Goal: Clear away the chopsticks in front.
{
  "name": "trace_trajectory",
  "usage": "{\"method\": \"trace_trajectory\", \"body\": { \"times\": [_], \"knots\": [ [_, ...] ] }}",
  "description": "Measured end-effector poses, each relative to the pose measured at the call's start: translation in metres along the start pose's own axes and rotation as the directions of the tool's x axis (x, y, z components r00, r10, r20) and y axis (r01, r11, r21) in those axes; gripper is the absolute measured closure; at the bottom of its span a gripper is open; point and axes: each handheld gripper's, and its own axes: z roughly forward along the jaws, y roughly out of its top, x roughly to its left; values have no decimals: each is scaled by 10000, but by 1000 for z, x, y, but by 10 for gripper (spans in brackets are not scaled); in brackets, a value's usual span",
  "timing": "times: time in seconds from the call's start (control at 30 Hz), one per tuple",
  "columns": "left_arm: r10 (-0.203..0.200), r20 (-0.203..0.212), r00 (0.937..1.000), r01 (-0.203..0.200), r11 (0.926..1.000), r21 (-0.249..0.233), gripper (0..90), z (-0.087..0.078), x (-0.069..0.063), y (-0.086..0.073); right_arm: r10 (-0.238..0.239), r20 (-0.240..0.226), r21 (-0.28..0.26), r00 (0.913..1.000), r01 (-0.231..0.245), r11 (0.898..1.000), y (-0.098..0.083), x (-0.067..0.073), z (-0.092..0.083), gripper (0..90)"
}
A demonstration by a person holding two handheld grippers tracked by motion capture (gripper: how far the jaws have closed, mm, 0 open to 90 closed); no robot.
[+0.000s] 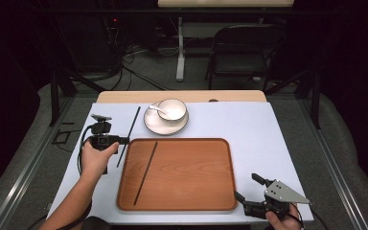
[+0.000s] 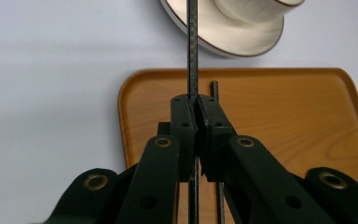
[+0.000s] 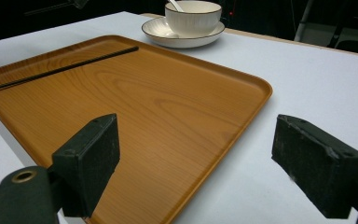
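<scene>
left gripper (image 1: 122, 140): jaws clamped (hand raised); right gripper (image 1: 247, 188): jaws spread wide

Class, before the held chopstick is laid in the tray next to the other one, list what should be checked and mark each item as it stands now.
1. Left gripper clamped on the held chopstick: ok.
2. First chopstick lying flat inside the tray: ok.
3. Bare tray floor beside it: ok.
4. Right gripper open, off the tray's near right corner: ok.
5. Bowl with spoon on its plate behind the tray: ok.
6. Held chopstick's height above the table: cannot tell.
</scene>
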Motion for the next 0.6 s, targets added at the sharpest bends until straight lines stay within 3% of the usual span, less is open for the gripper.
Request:
{"method": "trace_trajectory", "body": {
  "times": [0.13, 0.23, 0.37, 0.6],
  "knots": [
    [146, 165, 9998, -146, 9999, -48, 860, -8, -4, -14, 6, 13, 2, 10000, -6, 10000, 0, 0, 0, 146],
    [208, 534, 9984, -208, 9998, -5, 860, -12, -8, -28, -2, 51, -33, 10000, 3, 10000, 0, 0, -2, 146],
    [412, 572, 9975, -422, 9990, 161, 860, -12, -17, -44, 2, 26, -23, 10000, -2, 10000, 0, 0, -1, 146],
    [677, 188, 9975, -682, 9973, 259, 860, -9, -26, -72, 43, 5, 13, 10000, -43, 10000, 0, -1, -1, 146]
  ]
}}
